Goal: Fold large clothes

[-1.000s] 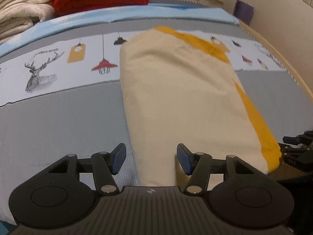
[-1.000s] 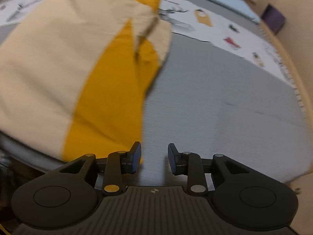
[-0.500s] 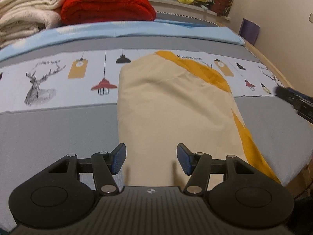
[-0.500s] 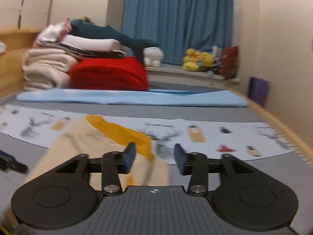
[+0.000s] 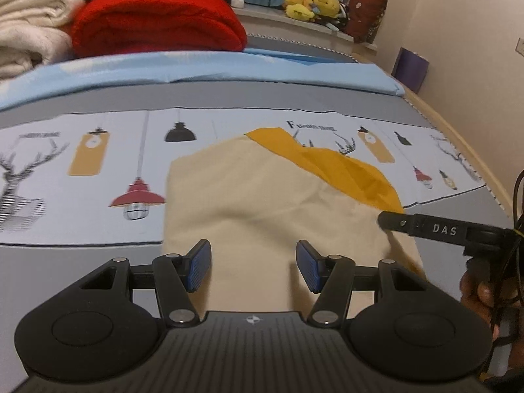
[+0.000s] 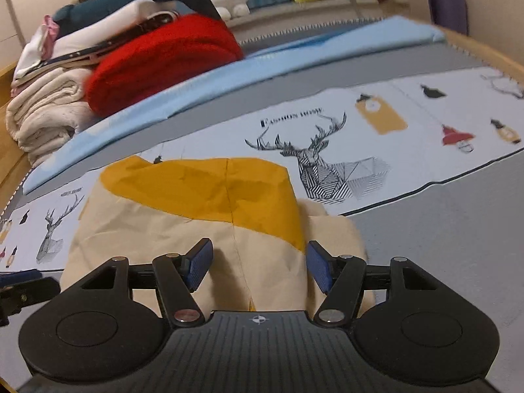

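Fold just landed. A second earlier the cream-and-mustard garment (image 5: 262, 203) lay as a long strip running from the near bed edge up into the printed band; now it was about half that length, near end brought over onto the far half. The mustard panel (image 6: 209, 193) sat on top at the far right.

Right gripper (image 6: 258, 270): jaws were opening, up from a narrow set, nothing pressed between the pads, cloth only lying below them. Reads as a release after carrying the edge over. In the left view it showed at the garment's right edge (image 5: 425, 227).

Left gripper (image 5: 253, 270): jaws moderately wide, unchanged, empty, hovering over the near edge.

Garment was on the bed (image 5: 82, 262), middle, straddling the grey and printed bands. Long axis now weak; still roughly near-to-far, slightly skewed right. Right edge bunched, not flush.

Judgement: one lengthwise fold done; likely needs smoothing or another fold.
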Demonstrator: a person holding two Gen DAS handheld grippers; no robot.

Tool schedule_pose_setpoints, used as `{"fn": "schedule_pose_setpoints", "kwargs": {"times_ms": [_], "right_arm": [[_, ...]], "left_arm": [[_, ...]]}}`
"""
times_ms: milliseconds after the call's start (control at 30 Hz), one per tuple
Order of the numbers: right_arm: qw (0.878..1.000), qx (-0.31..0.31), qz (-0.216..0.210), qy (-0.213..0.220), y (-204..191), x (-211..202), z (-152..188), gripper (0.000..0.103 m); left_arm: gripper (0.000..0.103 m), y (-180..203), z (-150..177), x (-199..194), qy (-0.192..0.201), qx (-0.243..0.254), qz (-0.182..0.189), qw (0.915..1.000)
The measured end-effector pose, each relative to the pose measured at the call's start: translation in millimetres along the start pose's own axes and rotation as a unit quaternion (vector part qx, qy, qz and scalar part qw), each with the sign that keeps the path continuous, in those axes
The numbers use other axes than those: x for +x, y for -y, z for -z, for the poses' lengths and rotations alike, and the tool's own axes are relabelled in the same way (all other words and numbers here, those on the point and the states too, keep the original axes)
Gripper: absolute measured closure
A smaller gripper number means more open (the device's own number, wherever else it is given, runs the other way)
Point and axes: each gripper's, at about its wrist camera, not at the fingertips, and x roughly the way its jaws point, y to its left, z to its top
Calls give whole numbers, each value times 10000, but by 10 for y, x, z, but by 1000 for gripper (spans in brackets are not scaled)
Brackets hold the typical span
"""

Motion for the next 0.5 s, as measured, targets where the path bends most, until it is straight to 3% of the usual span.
{"fn": "schedule_pose_setpoints", "kwargs": {"times_ms": [133, 167, 267, 500], "right_arm": [[9995, 280, 66, -139, 69, 233, -94, 39], [9990, 407, 41, -194, 91, 282, -106, 45], [9990, 420, -19, -151, 83, 361, -140, 98], [9956, 30, 635, -684, 14, 658, -38, 101]], "left_arm": [[40, -116, -80, 348, -214, -329, 161, 9991], [40, -150, -98, 429, -242, -389, 150, 9988], [40, -200, -113, 626, -322, -417, 101, 9986], [40, -111, 11, 853, -467, 191, -131, 9986]]}}
